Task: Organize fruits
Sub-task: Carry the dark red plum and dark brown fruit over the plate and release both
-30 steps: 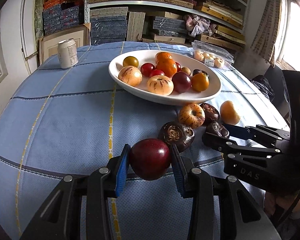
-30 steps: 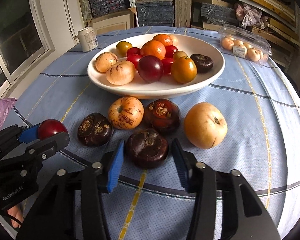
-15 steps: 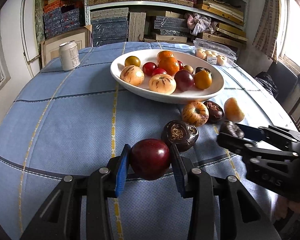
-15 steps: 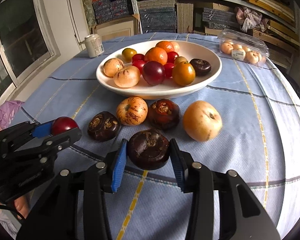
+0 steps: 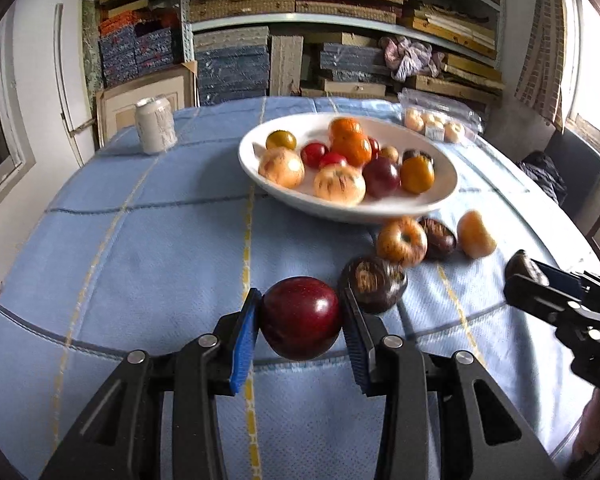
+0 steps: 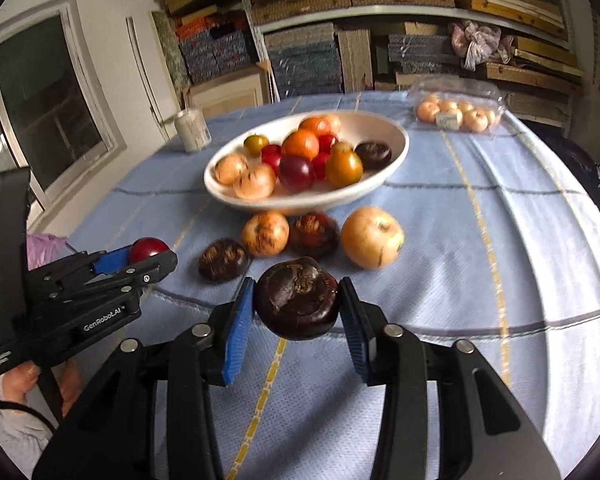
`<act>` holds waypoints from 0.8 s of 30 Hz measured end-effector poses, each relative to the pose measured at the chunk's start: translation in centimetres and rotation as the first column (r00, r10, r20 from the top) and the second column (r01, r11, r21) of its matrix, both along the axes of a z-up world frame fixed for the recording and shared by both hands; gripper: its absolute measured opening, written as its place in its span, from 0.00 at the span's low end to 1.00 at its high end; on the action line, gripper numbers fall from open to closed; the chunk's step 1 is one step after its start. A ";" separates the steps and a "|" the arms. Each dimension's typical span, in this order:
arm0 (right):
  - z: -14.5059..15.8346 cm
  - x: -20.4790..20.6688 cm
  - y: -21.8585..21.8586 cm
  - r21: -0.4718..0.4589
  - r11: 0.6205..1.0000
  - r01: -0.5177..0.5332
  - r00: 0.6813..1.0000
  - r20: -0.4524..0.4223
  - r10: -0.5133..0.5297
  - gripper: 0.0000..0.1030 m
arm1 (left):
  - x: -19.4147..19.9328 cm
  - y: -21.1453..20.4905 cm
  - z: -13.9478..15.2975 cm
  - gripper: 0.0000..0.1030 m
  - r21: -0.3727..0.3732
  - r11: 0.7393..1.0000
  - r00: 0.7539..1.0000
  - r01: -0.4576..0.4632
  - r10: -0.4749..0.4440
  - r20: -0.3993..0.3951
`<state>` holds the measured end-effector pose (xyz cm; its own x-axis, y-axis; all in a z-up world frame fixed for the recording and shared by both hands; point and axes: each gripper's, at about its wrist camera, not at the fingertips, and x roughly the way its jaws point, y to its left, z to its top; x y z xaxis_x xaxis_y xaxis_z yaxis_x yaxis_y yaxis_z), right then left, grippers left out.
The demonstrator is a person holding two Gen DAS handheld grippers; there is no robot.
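Observation:
My left gripper (image 5: 300, 320) is shut on a dark red plum (image 5: 300, 318) and holds it above the blue tablecloth, near the front edge. My right gripper (image 6: 298, 308) is shut on a dark purple mangosteen (image 6: 296, 298), lifted off the cloth. A white bowl (image 5: 440, 196) holding several fruits stands farther back; it also shows in the right wrist view (image 6: 396, 152). On the cloth before the bowl lie a mangosteen (image 5: 372, 284), a striped orange fruit (image 5: 400, 240), another mangosteen (image 5: 438, 232) and a yellow apple (image 6: 372, 236).
A drink can (image 5: 154, 124) stands at the back left. A clear plastic box of small fruits (image 6: 456, 114) sits at the back right. Shelves with stacked boxes rise behind the table. The table edge curves close on the right.
The right gripper shut on the mangosteen and lifted it off the cloth. Both grippers rose and drew back from the bowl, each holding its fruit.

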<state>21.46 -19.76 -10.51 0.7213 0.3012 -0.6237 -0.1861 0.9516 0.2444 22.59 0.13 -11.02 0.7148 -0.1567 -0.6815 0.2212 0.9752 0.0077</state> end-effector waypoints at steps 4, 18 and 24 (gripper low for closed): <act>4.4 0.9 -1.5 -0.003 1.000 0.028 0.996 0.087 -0.028 0.40 | 1.6 -0.5 3.1 0.39 0.002 1.000 0.999 0.004 -0.004 0.038; 9.3 12.0 -1.7 -0.019 0.997 0.078 0.983 0.170 -0.074 0.40 | 12.6 -3.6 7.8 0.39 -0.087 0.996 0.997 -0.037 0.043 0.069; 5.3 16.2 -1.5 -0.106 0.991 0.087 0.993 0.085 -0.078 0.40 | 15.9 -3.7 4.7 0.39 -0.091 0.994 0.998 -0.055 0.056 0.011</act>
<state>37.68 -21.24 -5.19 0.7898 0.1716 -0.5889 -0.1205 0.9848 0.1253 38.47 -3.59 -6.36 0.7329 -0.1771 -0.6568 0.1674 0.9828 -0.0782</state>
